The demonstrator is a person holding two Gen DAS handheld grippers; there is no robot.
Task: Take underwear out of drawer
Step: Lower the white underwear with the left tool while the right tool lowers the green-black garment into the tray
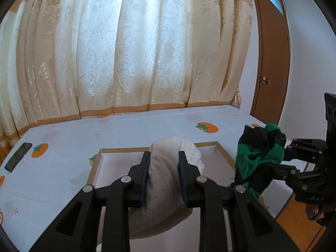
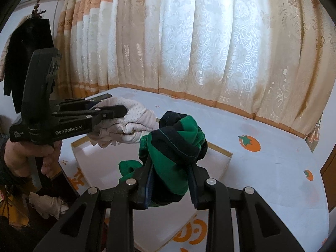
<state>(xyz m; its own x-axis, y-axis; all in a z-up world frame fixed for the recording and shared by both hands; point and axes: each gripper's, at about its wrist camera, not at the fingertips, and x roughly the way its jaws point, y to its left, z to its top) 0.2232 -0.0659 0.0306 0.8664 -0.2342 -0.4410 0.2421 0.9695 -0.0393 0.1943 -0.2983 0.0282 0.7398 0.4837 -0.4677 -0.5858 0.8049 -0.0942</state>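
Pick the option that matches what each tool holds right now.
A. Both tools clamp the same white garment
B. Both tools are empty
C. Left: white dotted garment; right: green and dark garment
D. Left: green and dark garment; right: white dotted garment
C: the left tool is closed on the white dotted garment, and the right tool is closed on the green and dark garment.
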